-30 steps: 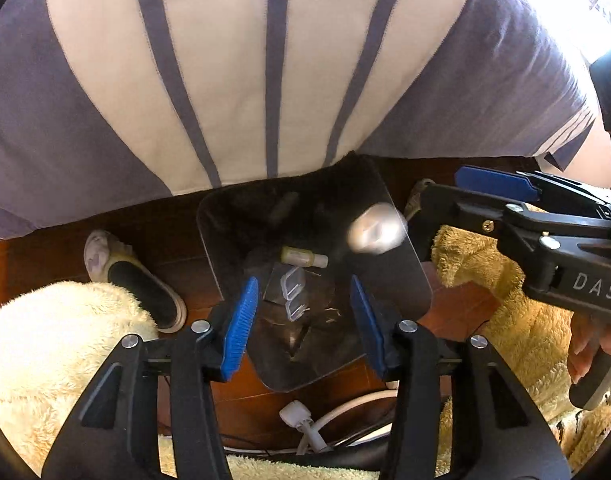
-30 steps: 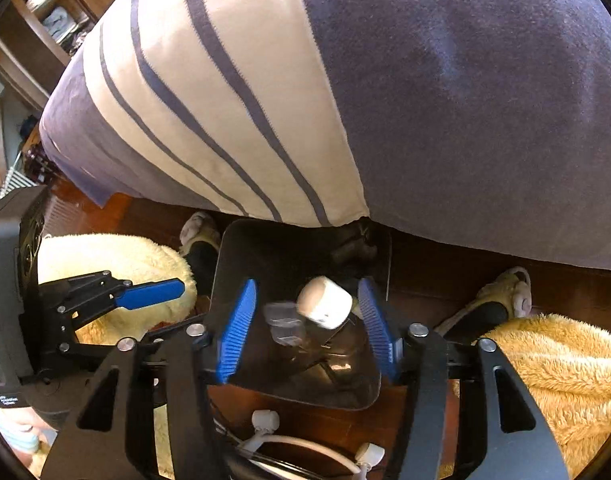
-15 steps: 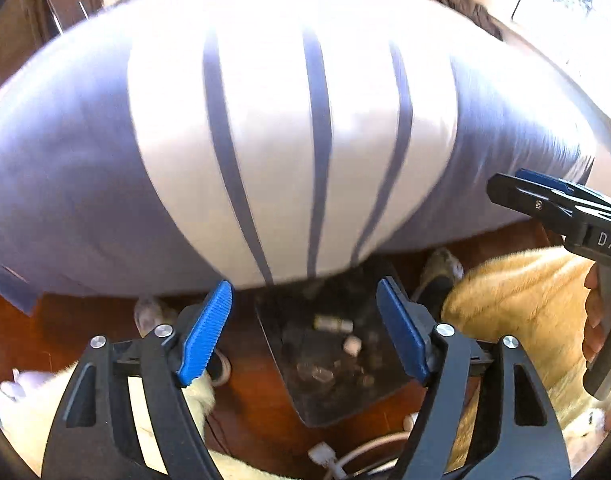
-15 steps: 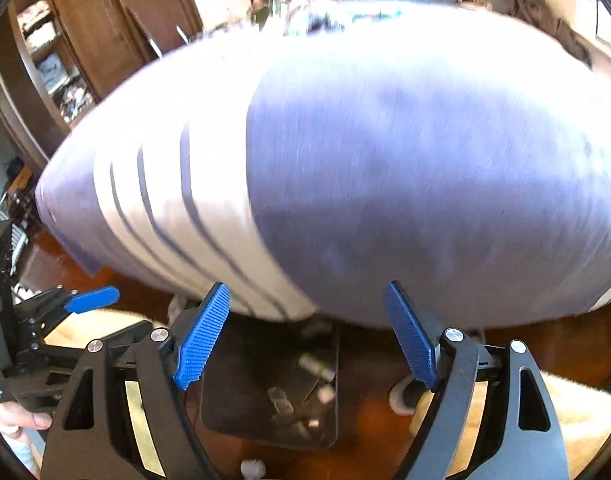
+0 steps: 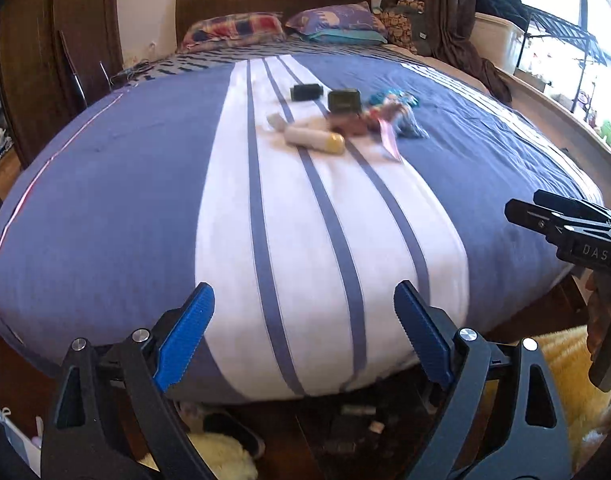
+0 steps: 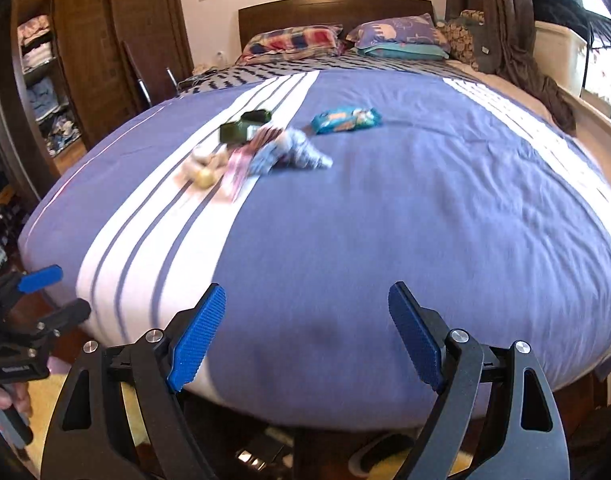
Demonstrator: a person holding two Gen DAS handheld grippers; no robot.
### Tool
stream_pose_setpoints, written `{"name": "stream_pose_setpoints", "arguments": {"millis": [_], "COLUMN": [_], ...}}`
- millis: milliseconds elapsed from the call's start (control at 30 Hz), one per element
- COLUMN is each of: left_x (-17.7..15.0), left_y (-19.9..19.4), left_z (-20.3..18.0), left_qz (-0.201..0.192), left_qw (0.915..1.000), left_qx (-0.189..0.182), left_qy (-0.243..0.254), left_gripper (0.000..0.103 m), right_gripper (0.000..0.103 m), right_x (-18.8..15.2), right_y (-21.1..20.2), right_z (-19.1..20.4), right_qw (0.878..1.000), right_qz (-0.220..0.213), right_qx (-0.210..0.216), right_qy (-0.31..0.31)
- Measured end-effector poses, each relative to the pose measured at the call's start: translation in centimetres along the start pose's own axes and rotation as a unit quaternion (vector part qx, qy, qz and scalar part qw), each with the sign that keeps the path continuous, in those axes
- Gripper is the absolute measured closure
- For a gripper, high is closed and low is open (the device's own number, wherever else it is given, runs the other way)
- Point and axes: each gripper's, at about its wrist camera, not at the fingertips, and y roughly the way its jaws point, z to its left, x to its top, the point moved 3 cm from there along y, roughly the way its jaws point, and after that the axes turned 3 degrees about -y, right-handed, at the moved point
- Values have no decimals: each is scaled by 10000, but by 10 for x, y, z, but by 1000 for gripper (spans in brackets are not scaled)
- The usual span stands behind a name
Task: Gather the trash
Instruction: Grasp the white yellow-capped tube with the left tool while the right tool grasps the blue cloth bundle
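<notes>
A home bedroom; shown by the wide bed with a blue-and-white striped cover [image 6: 385, 208]; at its head, a dark wooden headboard [image 6: 333, 12] and patterned pillows [image 6: 397, 34]; left of the bed, a tall brown wooden wardrobe with folded clothes on open shelves [image 6: 45, 80]; right of it, dark curtains by a bright window [image 5: 457, 8]; at its foot, a fluffy yellow rug on a wooden floor [image 5: 565, 380].

pillows [image 6: 347, 38]: 2 | dark boxes [image 5: 323, 96]: 2 | white bottle [image 5: 314, 140]: 1 | blue snack packet [image 6: 345, 120]: 1
</notes>
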Motion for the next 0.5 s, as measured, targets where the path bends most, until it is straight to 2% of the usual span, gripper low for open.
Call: {"name": "stream_pose_setpoints", "arguments": {"millis": [233,500], "left_x": [47,86], "left_y": [39,97], "left_z": [5,6], "left_qz": [15,237], "left_qw": [10000,9995], "left_qx": [-57,-162], "left_qy": [-70,126], "left_gripper": [16,16], "right_gripper": [19,19], "right_x": [39,71], "right_y": [32,71], "right_z": [-11,-18], "right_qw": [9999,9997], "right_qz": [44,189], "right_qx": [-113,-63], "right_qy": [-42,-113]}}
